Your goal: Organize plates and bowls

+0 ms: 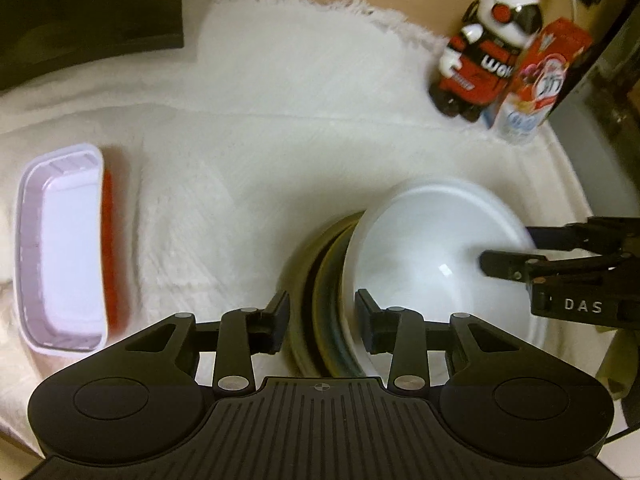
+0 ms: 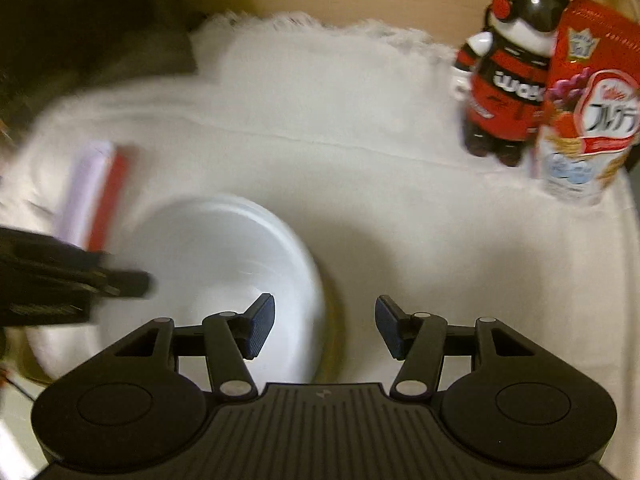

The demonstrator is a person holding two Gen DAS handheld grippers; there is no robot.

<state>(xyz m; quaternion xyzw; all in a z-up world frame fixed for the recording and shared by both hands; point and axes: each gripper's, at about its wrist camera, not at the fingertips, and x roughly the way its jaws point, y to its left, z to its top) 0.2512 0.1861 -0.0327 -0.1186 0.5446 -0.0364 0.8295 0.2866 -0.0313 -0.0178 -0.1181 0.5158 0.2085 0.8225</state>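
Basically two grippers on one stack of dishes, on a white fringed cloth (image 1: 280,100) spread over a tan table. Stack sits toward the cloth's near edge: white bowl (image 1: 432,248) on top, nested in olive-yellow dishes (image 1: 324,280) whose rims show on the left side in the left wrist view. Left gripper (image 1: 322,320) straddles the stack's left rims, outer finger outside the olive rims, inner finger inside the white bowl; jaws part closed around those rims, pads look to be on them but contact is blurred, so a firm pinch cannot be confirmed. Right gripper (image 2: 324,326) straddles the bowl's right rim, left fingertip (image 2: 260,326) inside the white bowl (image 2: 224,260), right fingertip outside over bare cloth; a gap shows on the outer pad, jaws spread, not pinching. In the left wrist view the right gripper (image 1: 508,250) reaches in from the right edge, one finger inside the bowl, the other outside. Rectangular tray (image 1: 60,248), pale lilac inside and red outside, lies at the cloth's left edge, well apart from the stack. Far right corner: black-red-white bear figure (image 2: 508,80) standing upright, red cereal box (image 2: 588,100) just beside it, touching or overlapping. Dark box (image 1: 88,8) at far left corner. Both views motion-blurred.
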